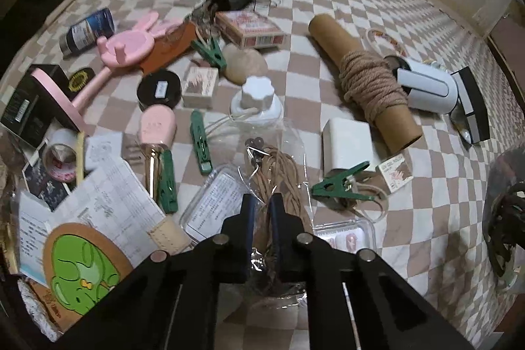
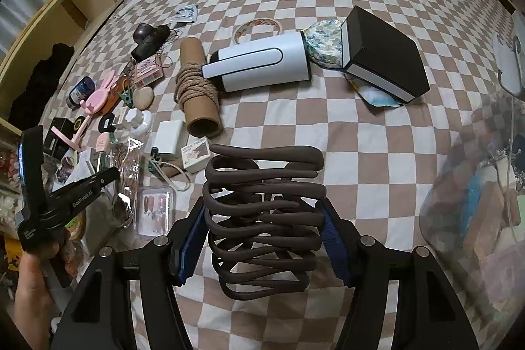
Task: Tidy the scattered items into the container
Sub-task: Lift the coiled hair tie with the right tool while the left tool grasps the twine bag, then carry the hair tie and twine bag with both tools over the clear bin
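Brown coil (image 2: 262,218): squeezed between the right hand-held gripper (image 2: 262,238), lower centre, apparently for carrying to the clear container (image 2: 475,202) at right.
Cord packet (image 1: 275,186): left hand-held gripper (image 1: 262,218) nearly shut on it.
Clutter: spread over the checked bed (image 2: 361,153).
Writing: "GenRobot.AI", left gripper's side.

The lower part of the clear crinkled plastic bag of tan braided cord (image 1: 279,166) is covered by the black left gripper (image 1: 262,205), whose blue-padded fingers are pressed onto it, and the clear plastic case of press-on nails (image 1: 347,235) is partly masked by the same gripper. At the right edge of both views, the rounded transparent container (image 2: 472,202) is cut off and blurred, so its contents cannot be made out. The print on the white paper sheet (image 1: 111,195) is too small to be read.
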The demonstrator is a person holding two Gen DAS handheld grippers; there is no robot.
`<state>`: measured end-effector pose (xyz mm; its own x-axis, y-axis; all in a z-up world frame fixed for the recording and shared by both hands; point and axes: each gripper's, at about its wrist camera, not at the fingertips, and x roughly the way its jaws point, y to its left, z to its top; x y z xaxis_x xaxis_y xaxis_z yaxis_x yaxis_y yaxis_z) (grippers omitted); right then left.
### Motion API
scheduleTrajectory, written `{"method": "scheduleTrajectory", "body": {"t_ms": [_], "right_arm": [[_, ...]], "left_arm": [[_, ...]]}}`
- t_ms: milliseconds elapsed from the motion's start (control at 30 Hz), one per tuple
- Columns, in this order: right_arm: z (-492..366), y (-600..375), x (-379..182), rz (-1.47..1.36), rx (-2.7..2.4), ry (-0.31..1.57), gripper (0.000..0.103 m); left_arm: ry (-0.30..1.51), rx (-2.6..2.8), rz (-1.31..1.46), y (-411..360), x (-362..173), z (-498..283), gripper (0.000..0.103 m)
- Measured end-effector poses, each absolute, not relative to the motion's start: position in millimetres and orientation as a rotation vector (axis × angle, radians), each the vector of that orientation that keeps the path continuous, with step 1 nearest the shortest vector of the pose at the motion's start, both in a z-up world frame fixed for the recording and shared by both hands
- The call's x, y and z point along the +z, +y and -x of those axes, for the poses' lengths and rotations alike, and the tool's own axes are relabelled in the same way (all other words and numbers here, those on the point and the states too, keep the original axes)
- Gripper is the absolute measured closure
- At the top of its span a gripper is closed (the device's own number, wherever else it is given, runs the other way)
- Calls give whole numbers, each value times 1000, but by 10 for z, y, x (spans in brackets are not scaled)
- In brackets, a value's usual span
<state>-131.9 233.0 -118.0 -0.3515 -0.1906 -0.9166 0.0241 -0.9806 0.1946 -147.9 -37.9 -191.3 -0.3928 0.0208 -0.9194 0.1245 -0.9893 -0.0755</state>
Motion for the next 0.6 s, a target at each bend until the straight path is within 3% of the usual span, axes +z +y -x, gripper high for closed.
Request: {"method": "scheduleTrajectory", "body": {"t_ms": [600], "right_arm": [[1222,2311,-834,-1584,-2544,-269,38]], "left_arm": [[227,-2711,-1441,-538,-1237,1128,94]]}}
